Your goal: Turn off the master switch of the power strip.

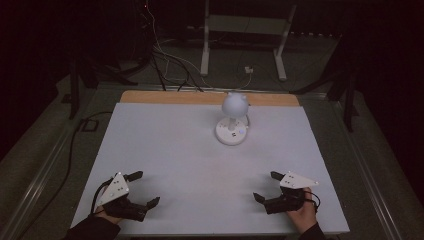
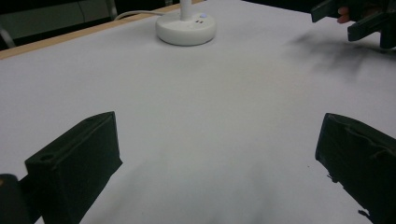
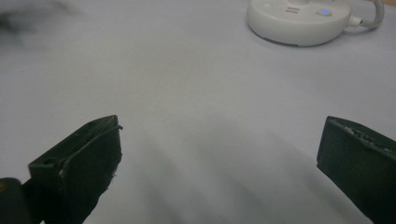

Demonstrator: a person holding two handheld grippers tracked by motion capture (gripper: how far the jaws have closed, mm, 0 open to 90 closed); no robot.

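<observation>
Your left tongs and right tongs rest spread wide on the table, pinching nothing. The lamp stands well apart, near the far edge.

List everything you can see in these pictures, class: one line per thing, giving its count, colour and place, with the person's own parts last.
lamp: one, white, round base with a small blue light, at the far middle of the table
lamp cable: one, white, runs from the base off the far edge
table: one, white top with a wooden strip along its far edge
stand: one, white frame, on the floor beyond the table
floor cables: several, dark and light, beyond the table
left gripper: one, black with a grey plate, near left corner, jaws open and empty
right gripper: one, black with a grey plate, near right corner, jaws open and empty
hands: two, at the near edge, holding the grippers
</observation>
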